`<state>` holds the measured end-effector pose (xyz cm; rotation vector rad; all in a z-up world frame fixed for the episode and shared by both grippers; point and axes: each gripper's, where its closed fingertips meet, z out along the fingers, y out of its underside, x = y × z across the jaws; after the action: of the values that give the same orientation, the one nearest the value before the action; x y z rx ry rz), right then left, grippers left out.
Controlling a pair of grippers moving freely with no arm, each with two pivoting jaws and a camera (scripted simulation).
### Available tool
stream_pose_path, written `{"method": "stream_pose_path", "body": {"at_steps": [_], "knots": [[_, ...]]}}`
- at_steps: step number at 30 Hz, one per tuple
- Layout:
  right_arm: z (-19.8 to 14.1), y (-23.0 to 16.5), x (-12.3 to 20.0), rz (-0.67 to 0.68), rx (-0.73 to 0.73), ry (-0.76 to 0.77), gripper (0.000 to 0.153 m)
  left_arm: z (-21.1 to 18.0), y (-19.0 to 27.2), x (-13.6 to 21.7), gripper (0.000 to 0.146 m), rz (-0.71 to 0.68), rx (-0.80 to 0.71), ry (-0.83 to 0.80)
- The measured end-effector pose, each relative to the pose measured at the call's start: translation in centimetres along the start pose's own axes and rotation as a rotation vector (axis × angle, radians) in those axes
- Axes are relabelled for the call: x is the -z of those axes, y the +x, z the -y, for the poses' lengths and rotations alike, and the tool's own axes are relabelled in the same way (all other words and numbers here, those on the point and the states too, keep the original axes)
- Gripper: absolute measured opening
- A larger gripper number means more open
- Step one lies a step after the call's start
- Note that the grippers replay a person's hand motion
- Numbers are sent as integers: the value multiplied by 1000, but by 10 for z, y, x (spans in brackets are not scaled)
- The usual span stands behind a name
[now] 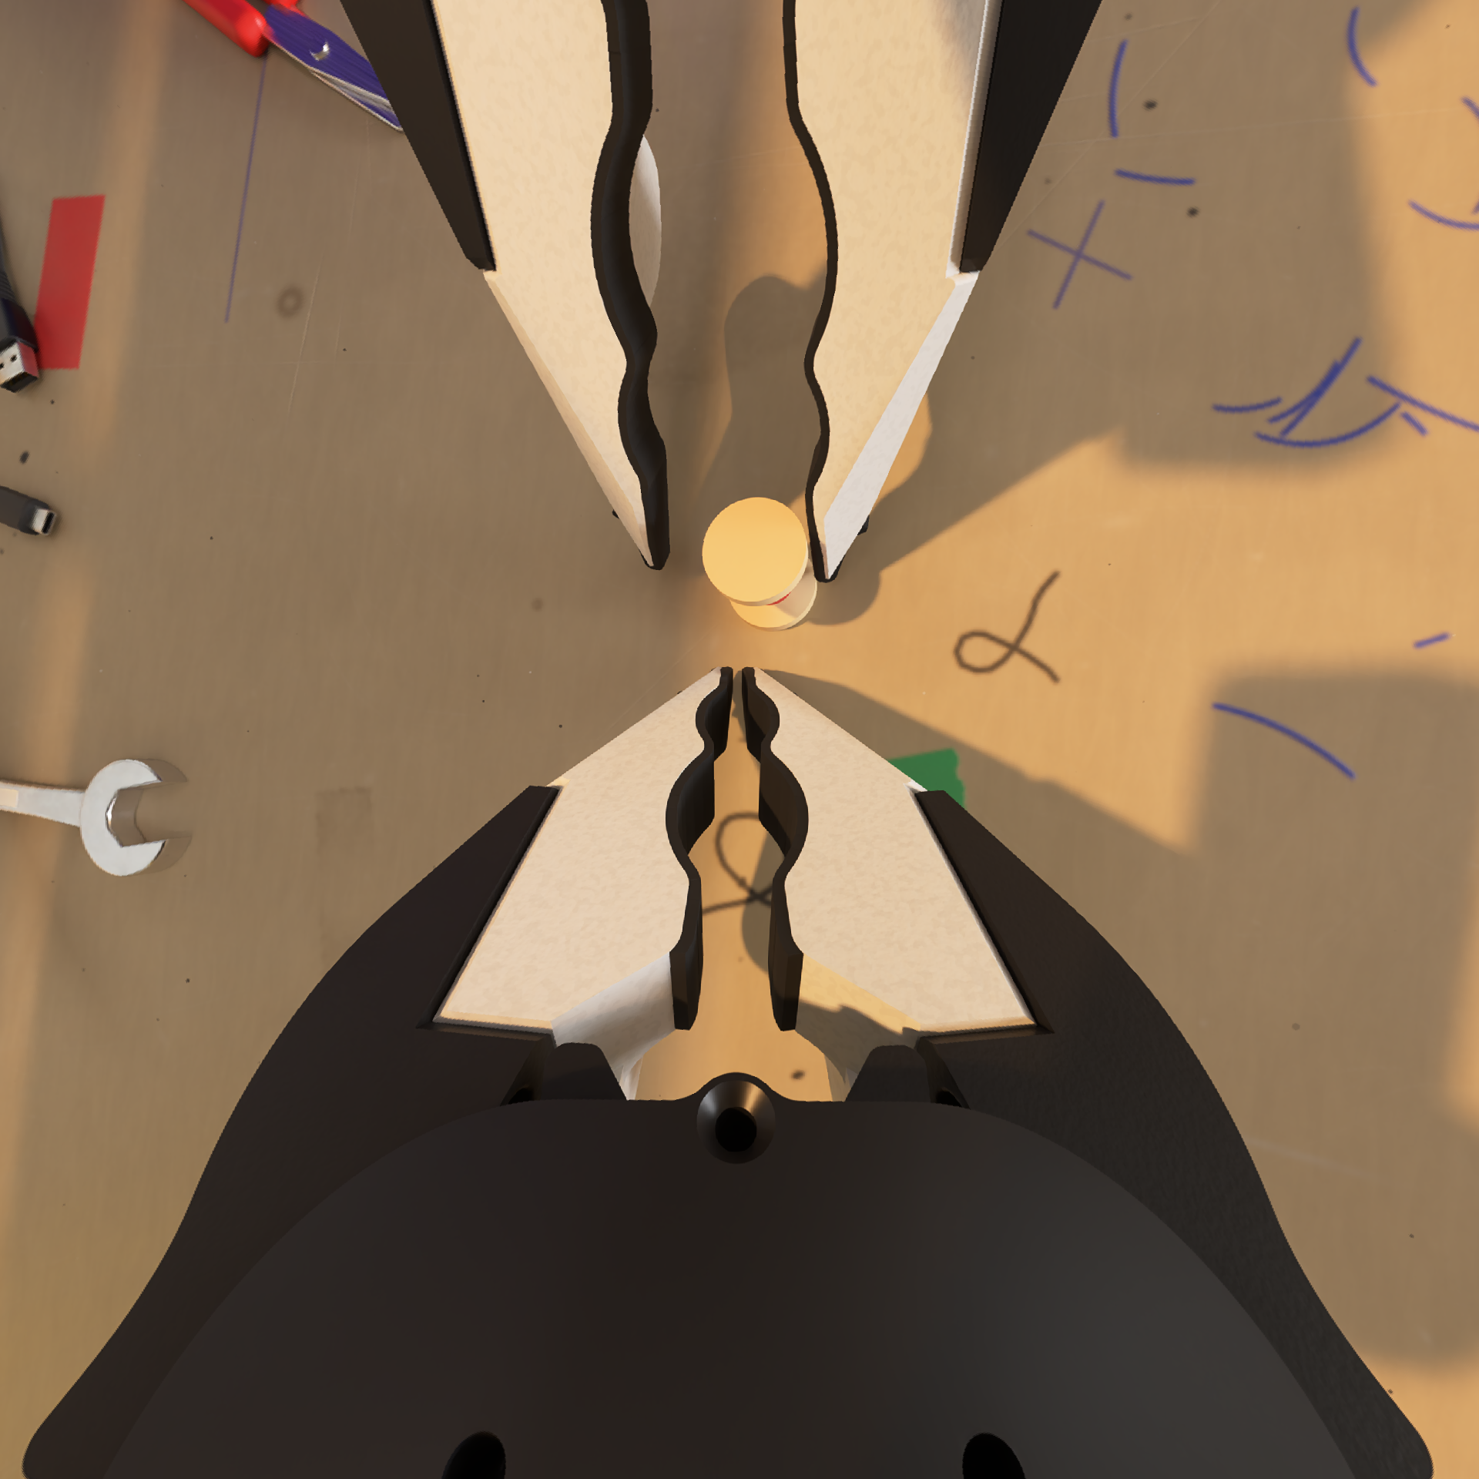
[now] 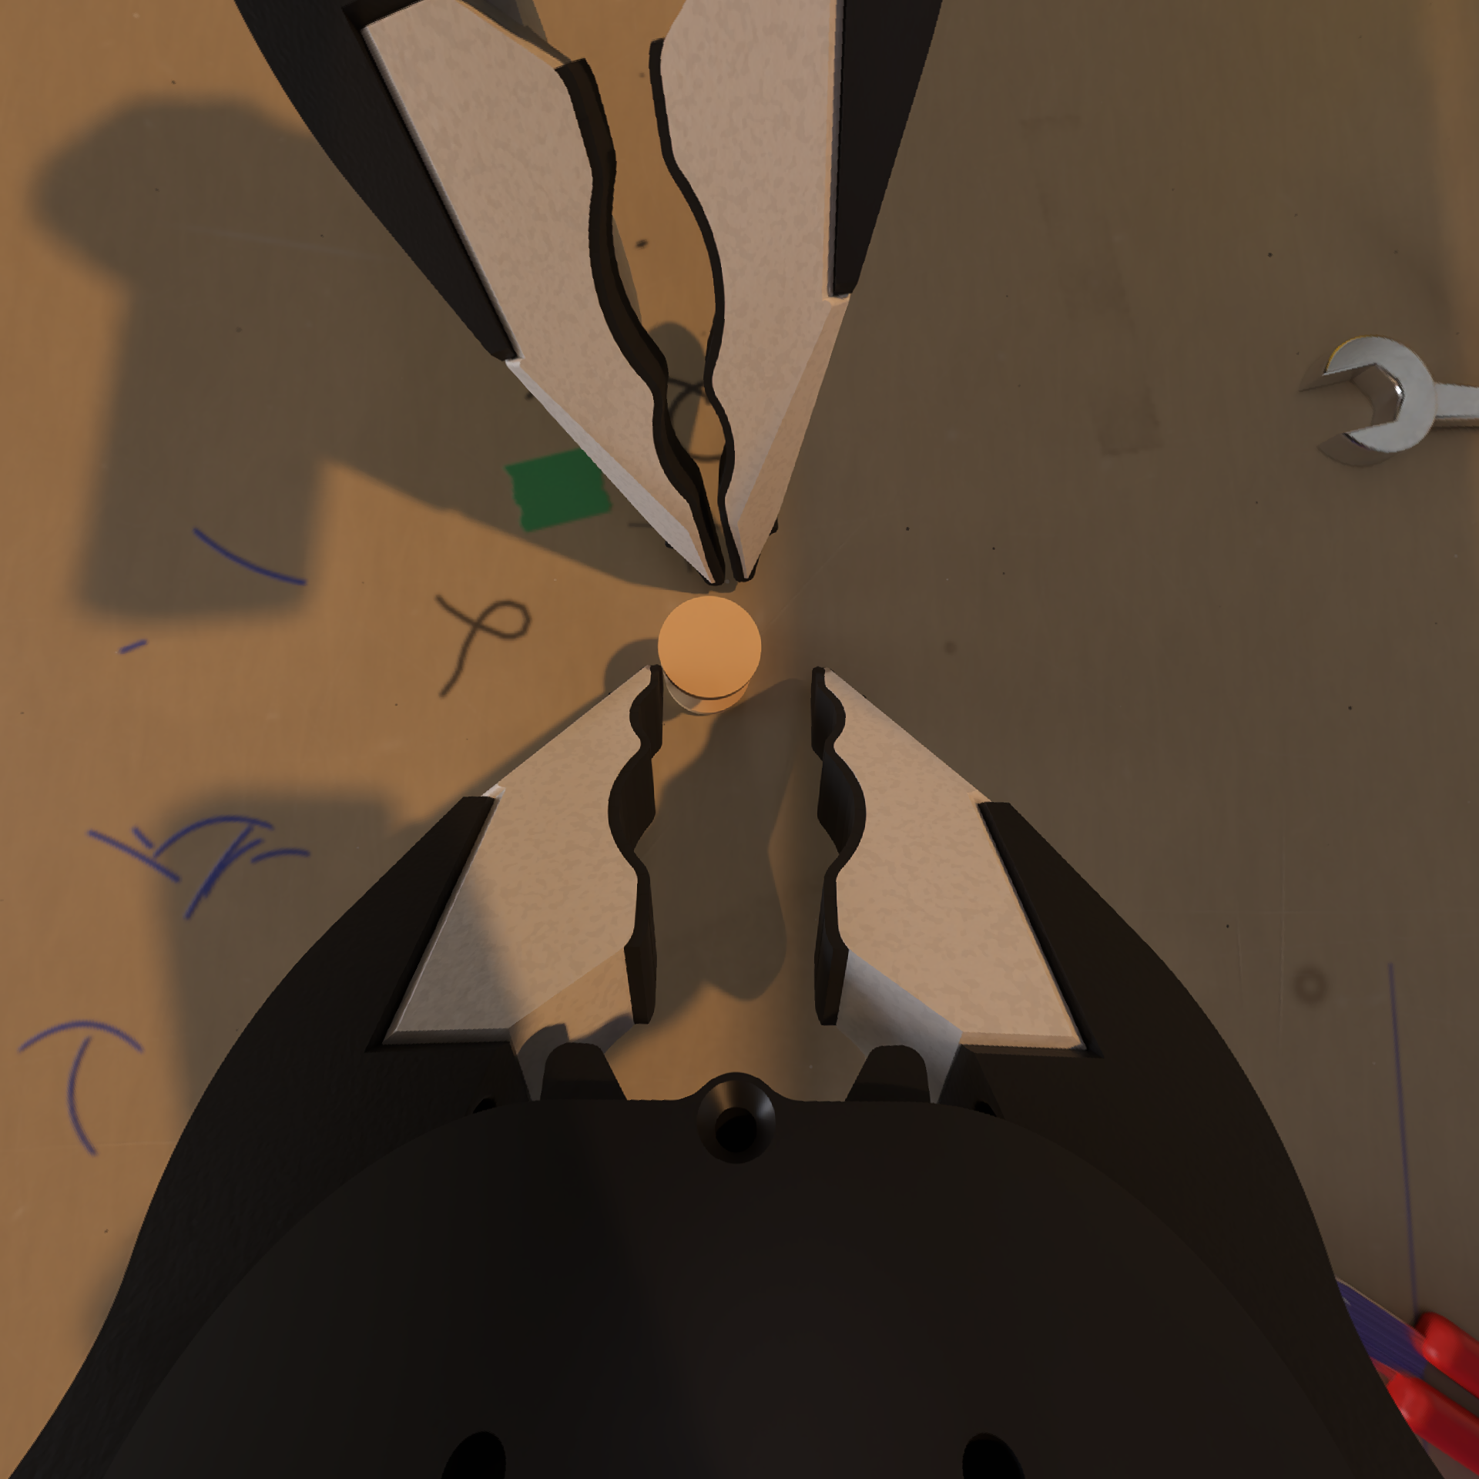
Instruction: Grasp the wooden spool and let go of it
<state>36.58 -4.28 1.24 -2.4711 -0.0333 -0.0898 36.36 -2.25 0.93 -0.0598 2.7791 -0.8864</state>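
The wooden spool (image 1: pixel 754 548) stands upright on the brown table, seen from above as a pale round disc. In the left wrist view my left gripper (image 1: pixel 736 672) is shut and empty, its tips just short of the spool. My right gripper (image 1: pixel 740 570) comes in from the opposite side, open, with the spool between its fingertips and against one finger. In the right wrist view the spool (image 2: pixel 708 647) sits at the tips of my open right gripper (image 2: pixel 736 680), close to its left finger (image 2: pixel 652 704). The shut left gripper (image 2: pixel 724 578) points at it from beyond.
A steel wrench (image 1: pixel 128 816) (image 2: pixel 1376 400) lies off to one side. A green patch (image 1: pixel 932 772) (image 2: pixel 560 488) is near the left gripper. A red strip (image 1: pixel 70 280), a USB plug (image 1: pixel 16 364) and a red-handled tool (image 1: pixel 264 32) (image 2: pixel 1432 1376) lie further out.
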Motion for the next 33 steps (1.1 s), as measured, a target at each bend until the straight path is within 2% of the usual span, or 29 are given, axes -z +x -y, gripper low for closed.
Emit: {"method": "stream_pose_path", "body": {"at_steps": [11,21,33], "knots": [[3,-10,0,39,18,16,51,0,0,0,2,0,-8,1],[3,-7,-5,9,15,9,23,1,0,-1,2,1,-10,5],[5,-7,-6,2,11,16,23,2,2,-1,2,-2,-14,10]]}}
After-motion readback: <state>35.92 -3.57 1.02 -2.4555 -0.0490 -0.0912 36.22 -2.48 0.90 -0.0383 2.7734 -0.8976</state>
